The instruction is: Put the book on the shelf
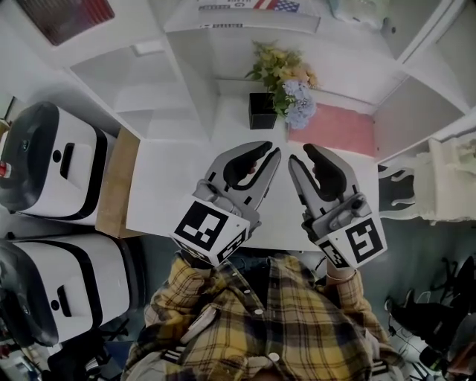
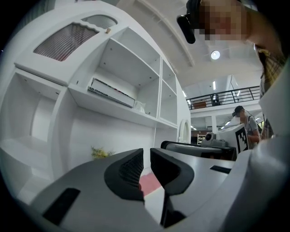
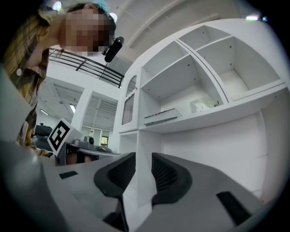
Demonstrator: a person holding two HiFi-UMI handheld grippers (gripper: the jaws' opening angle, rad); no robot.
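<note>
Book (image 1: 238,21): a flat white volume lies on its side on a shelf (image 1: 186,82) board, ahead of and well above both pairs of jaws. Its long edge runs along the board's front lip. That is where the task wants it. It sits up and left of the left gripper's (image 1: 274,149) jaws and almost straight above the right gripper's (image 1: 299,153) jaws, about equally far from each.

Both pairs of jaws stand a narrow slit apart with nothing between them, side by side over the white desk (image 1: 171,186).

Just ahead of the jaws is a black pot of flowers (image 1: 279,93). Right of it lies a pink flat sheet (image 1: 331,130); I cannot tell whether it is a mat or another book. The flowers stand in the line of any reach upward.
</note>
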